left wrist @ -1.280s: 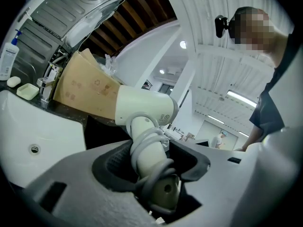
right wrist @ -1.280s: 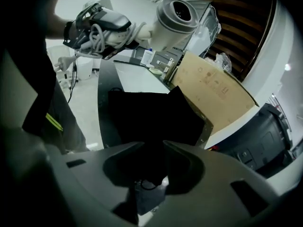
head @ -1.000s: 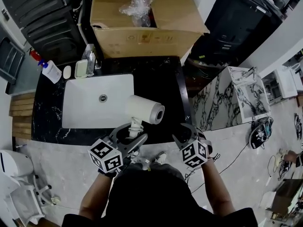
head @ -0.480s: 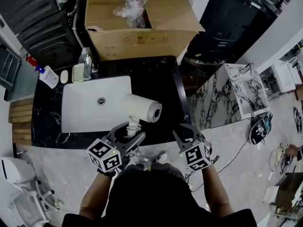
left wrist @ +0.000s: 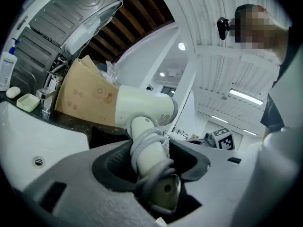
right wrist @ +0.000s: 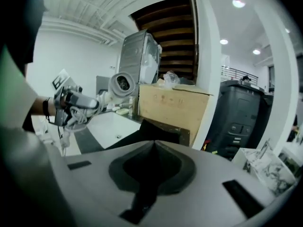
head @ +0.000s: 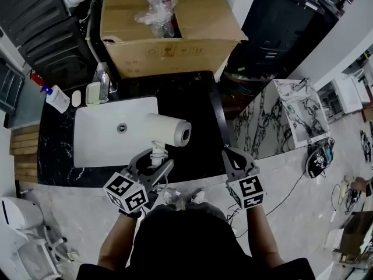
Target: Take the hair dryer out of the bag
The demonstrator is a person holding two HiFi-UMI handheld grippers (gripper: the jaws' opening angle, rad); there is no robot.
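Observation:
The white hair dryer (head: 166, 128) hangs over the right end of the sink, barrel level and nozzle pointing right. My left gripper (head: 152, 159) is shut on its handle (left wrist: 147, 145), which has the grey cord wound round it. In the right gripper view the hair dryer (right wrist: 120, 85) shows at the left, held up by that gripper (right wrist: 71, 105). A black bag (head: 195, 127) appears to lie on the dark counter right of the sink, also seen as a dark hump (right wrist: 156, 129) past my right gripper (right wrist: 154, 143). My right gripper (head: 227, 154) is shut at the counter's front right corner; nothing shows between its jaws.
A white sink (head: 99, 150) is set in the black marble counter. Behind it stand a tap (head: 105, 80), a soap dish (head: 93, 92) and a pump bottle (head: 58, 101). A big cardboard box (head: 169, 54) with plastic wrap stands at the back. A marble stand (head: 274, 121) is at the right.
My right gripper's jaws have gone from wide open to shut, and the gripper has lifted and rolled. The left gripper keeps its hold on the hair dryer in about the same place.

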